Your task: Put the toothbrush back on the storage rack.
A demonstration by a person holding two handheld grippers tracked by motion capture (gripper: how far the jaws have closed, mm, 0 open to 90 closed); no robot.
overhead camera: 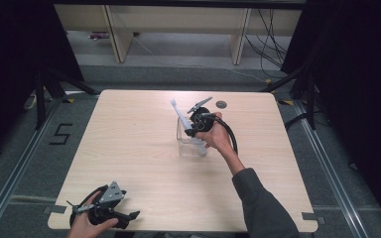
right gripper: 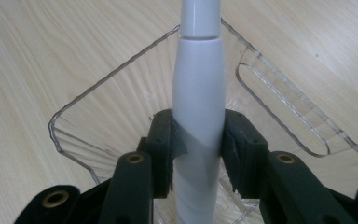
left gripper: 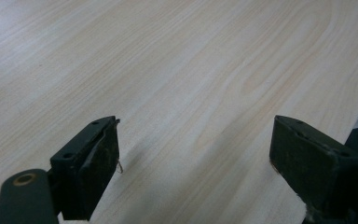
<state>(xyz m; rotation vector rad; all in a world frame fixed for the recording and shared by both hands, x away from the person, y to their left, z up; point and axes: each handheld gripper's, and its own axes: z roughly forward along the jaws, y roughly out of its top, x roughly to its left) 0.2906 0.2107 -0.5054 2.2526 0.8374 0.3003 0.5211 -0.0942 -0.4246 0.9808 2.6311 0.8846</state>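
A clear plastic container point(overhead camera: 184, 141) stands near the middle of the wooden table point(overhead camera: 129, 144). My right gripper point(overhead camera: 192, 130) is shut on a white electric toothbrush point(overhead camera: 181, 115), which stands tilted with its lower end inside the container. In the right gripper view the white handle point(right gripper: 198, 98) is squeezed between the two black pads point(right gripper: 162, 142), with the container's ribbed clear wall point(right gripper: 116, 109) behind it. My left gripper point(overhead camera: 131, 216) rests at the table's near left corner, held by a hand. Its jaws stand wide apart over bare wood point(left gripper: 186, 84), the gripper point(left gripper: 193, 158) open and holding nothing.
A small dark round disc point(overhead camera: 222, 104) lies on the table's far side. Grey floor with cables and wooden furniture legs point(overhead camera: 119, 34) lies beyond the table. Black stands point(overhead camera: 44, 84) flank the left and right.
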